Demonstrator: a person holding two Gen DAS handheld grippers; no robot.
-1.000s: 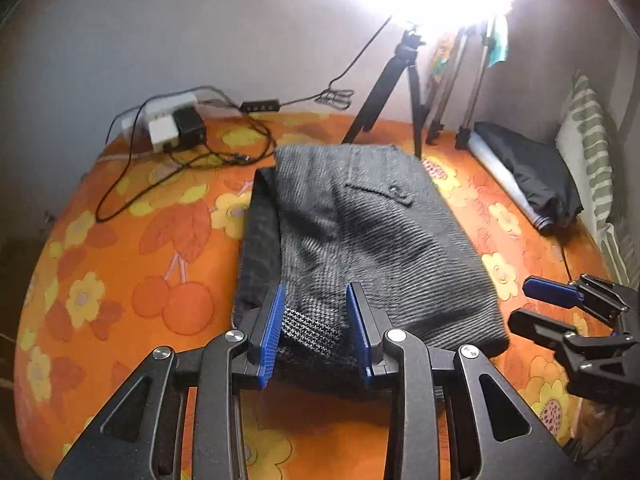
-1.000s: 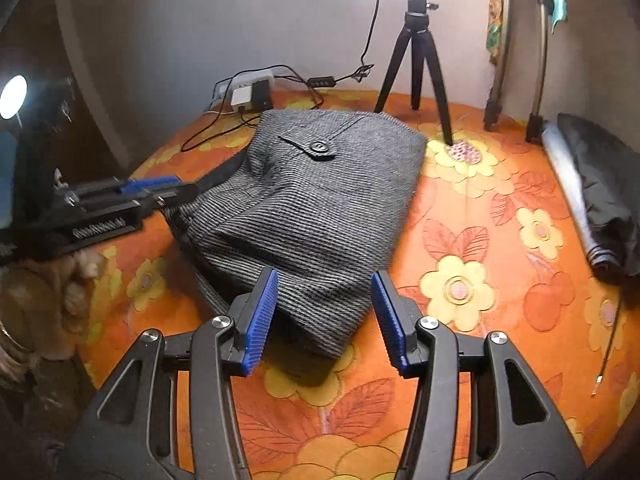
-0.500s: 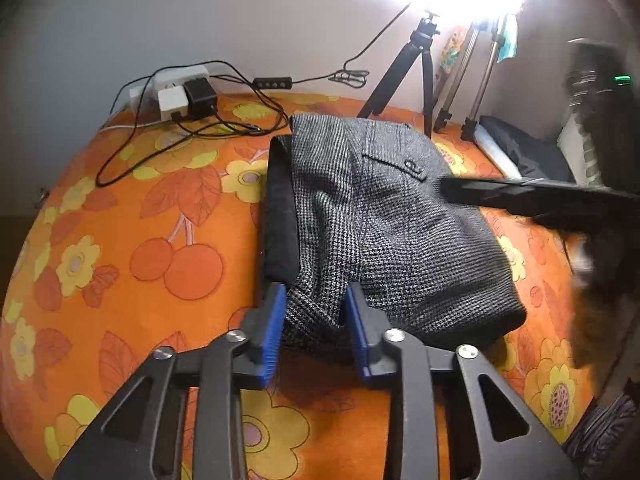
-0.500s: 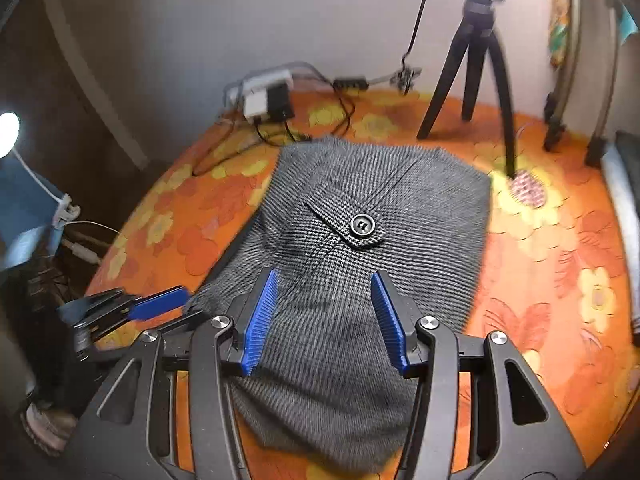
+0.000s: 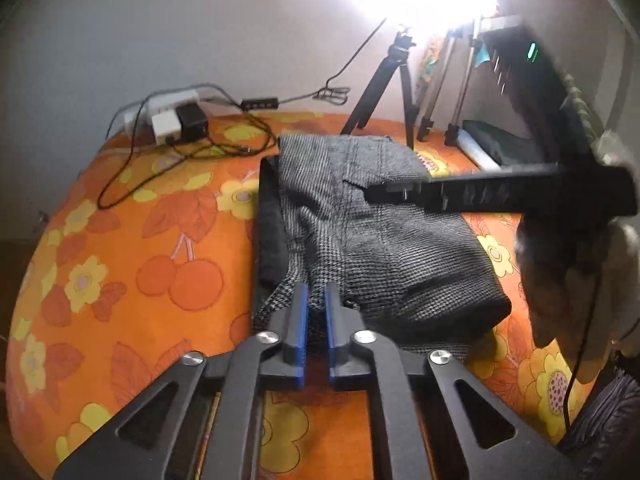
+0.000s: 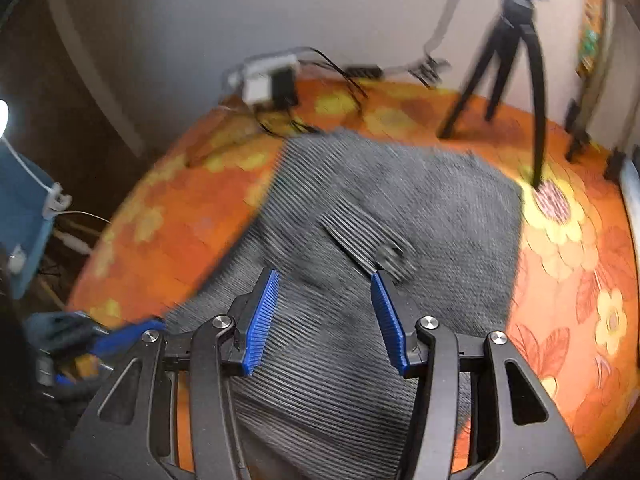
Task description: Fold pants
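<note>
Orange flower-and-cherry cloth (image 5: 120, 248) spread across the whole surface. Grey houndstooth pants (image 5: 380, 240) lying folded near the middle of that cloth, dark lining showing along the left edge, buttoned pocket flap (image 6: 368, 240) facing up in the right wrist view. Black tripod (image 5: 396, 80) standing at the far edge beyond the pants, under a glaring lamp, with further stand legs just to its right. Dark bundle of fabric (image 5: 500, 148) at the far right corner. White power strip (image 5: 160, 120) with a black adapter and tangled cables at the far left, well apart from the pants.

Left gripper (image 5: 316, 304) low at the near hem of the pants, jaws nearly closed and pinching a fold of the grey cloth between the blue pads (image 5: 301, 320). Right gripper (image 6: 324, 312) hovering above the middle of the pants, jaws spread wide and holding nothing; same tool visible in the left wrist view as a dark bar crossing over the garment. Right wrist view heavily motion-blurred; contact with the cloth cannot be judged.
</note>
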